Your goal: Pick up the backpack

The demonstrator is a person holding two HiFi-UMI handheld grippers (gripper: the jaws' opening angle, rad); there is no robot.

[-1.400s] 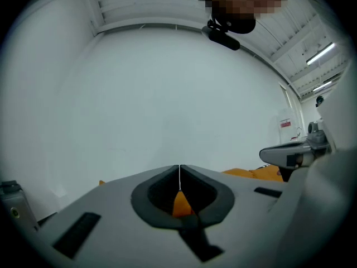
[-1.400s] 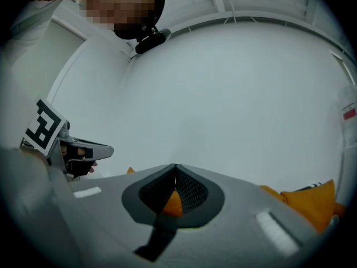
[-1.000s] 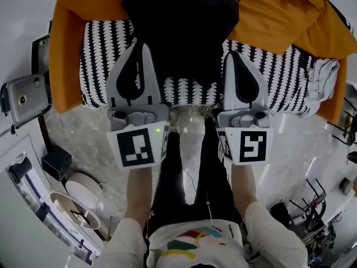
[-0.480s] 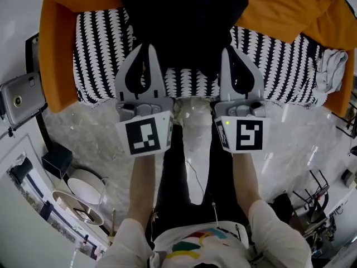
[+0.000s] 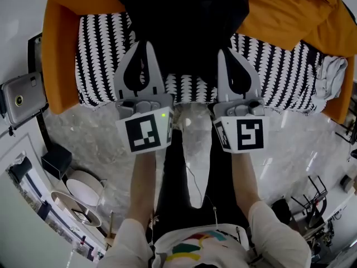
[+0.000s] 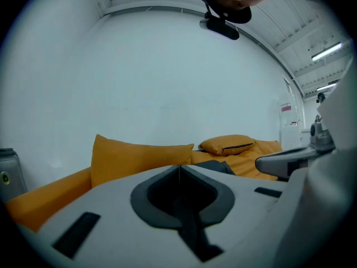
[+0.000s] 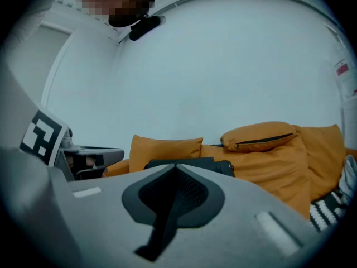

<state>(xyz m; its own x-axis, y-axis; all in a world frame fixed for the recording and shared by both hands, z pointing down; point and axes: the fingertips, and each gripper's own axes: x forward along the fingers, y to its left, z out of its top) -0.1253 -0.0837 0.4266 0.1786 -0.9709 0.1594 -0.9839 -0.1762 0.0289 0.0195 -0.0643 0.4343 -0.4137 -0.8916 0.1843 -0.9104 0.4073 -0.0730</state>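
Observation:
The black backpack (image 5: 181, 24) lies on a sofa seat with a black-and-white patterned cover (image 5: 103, 49), between orange cushions (image 5: 279, 10). My left gripper (image 5: 146, 44) and right gripper (image 5: 225, 52) are side by side at the seat's front edge, their tips at the backpack's lower corners. Both are shut with nothing between the jaws. In the left gripper view the shut left gripper (image 6: 179, 166) points over the seat, and a dark corner of the backpack (image 6: 215, 165) shows behind it. In the right gripper view the backpack (image 7: 217, 165) shows just past the shut right gripper (image 7: 175, 165).
A grey device on a stand (image 5: 22, 99) is left of the sofa. A black box (image 5: 56, 161) and a round white object (image 5: 83, 186) sit on the marble floor at left. A pale folded cloth (image 5: 326, 77) lies at the sofa's right end. The person's legs are below the grippers.
Both grippers have sunk a little in front of the sofa and stay shut. The backpack has not moved.

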